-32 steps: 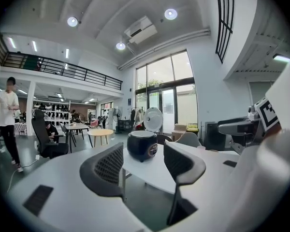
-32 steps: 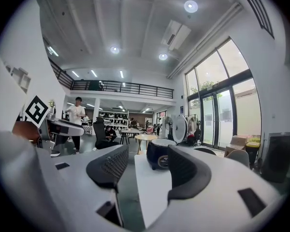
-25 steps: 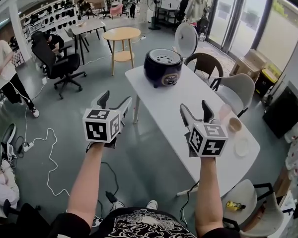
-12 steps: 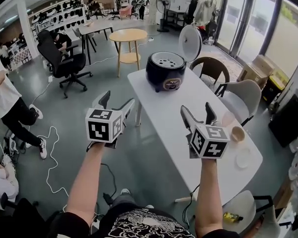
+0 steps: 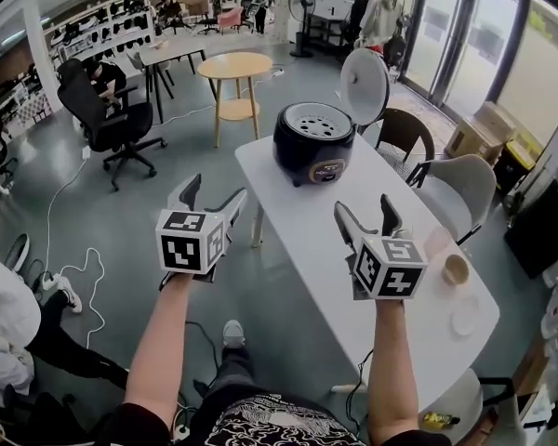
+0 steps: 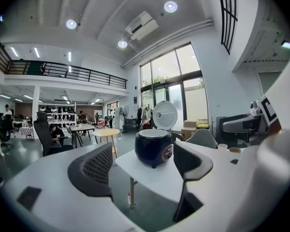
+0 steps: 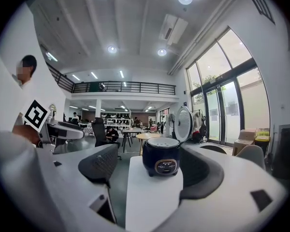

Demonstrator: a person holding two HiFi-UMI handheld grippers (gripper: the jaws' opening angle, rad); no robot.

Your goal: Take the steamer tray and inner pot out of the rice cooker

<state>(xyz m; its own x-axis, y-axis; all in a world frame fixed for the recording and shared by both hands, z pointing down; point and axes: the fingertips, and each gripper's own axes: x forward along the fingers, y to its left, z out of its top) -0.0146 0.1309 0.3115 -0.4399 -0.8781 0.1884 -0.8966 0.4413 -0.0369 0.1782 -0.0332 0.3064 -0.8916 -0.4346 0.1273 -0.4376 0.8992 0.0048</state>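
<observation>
My left gripper (image 5: 214, 189) and right gripper (image 5: 365, 204) both have jaws spread wide. They have just been opening, and there is nothing between them. The right hangs over the table (image 5: 302, 203); the left is off its edge, above the floor. The rice cooker (image 5: 314, 142) stands well ahead between the two, nearer my right. Its lid (image 5: 365, 84) is tipped up, and the steamer tray (image 5: 318, 119) shows in its mouth. The inner pot is hidden beneath.
</observation>
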